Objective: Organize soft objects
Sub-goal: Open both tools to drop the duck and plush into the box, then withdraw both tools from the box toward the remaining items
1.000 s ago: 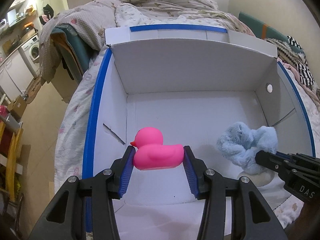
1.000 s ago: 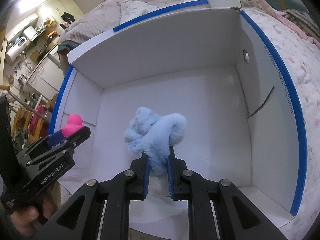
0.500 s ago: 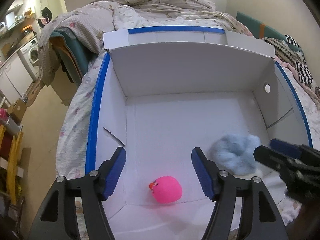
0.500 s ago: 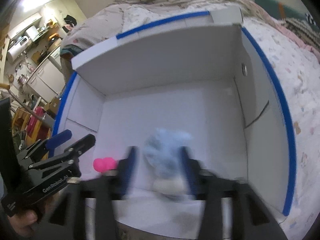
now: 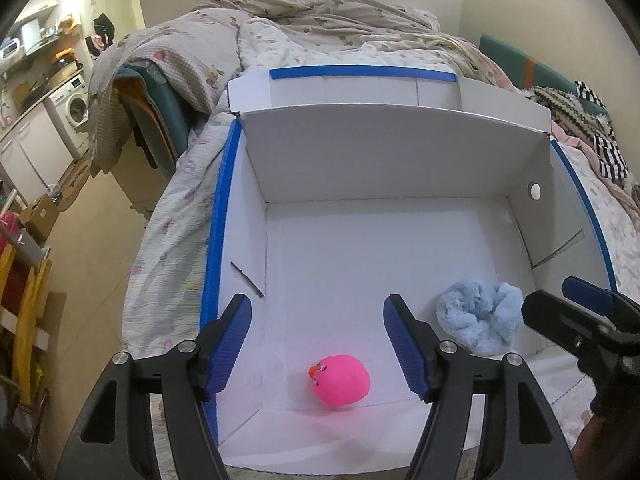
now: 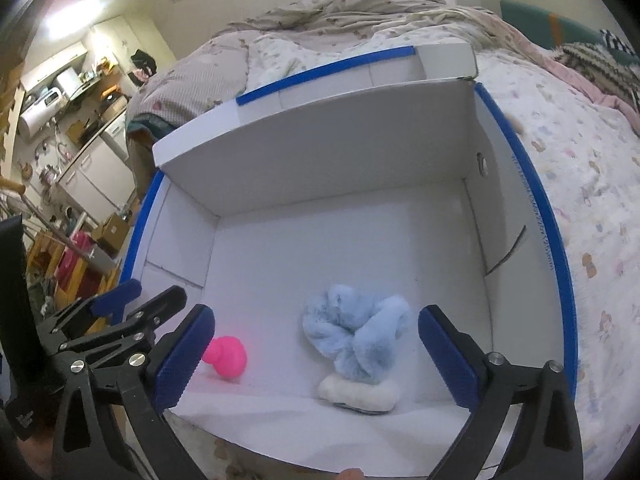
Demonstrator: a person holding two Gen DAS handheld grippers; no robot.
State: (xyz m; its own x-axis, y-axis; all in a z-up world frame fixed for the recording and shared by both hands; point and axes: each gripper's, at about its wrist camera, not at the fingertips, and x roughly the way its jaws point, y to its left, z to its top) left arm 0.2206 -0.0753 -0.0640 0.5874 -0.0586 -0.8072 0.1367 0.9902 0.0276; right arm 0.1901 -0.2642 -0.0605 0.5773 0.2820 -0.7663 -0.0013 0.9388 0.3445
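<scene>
Duck (image 5: 340,380), pink, lies on the floor of the white box (image 5: 384,160) near its front edge, below and between the spread jaws of the left gripper (image 5: 318,340), which touch nothing. Just right of it, apart, sits the blue plush (image 5: 480,320), resting against a small white fluffy piece (image 6: 358,394) at the front wall. The right gripper (image 6: 314,354) also stands wide open above the plush, holding nothing. The box rests on a bed (image 6: 580,152) with patterned covers.
</scene>
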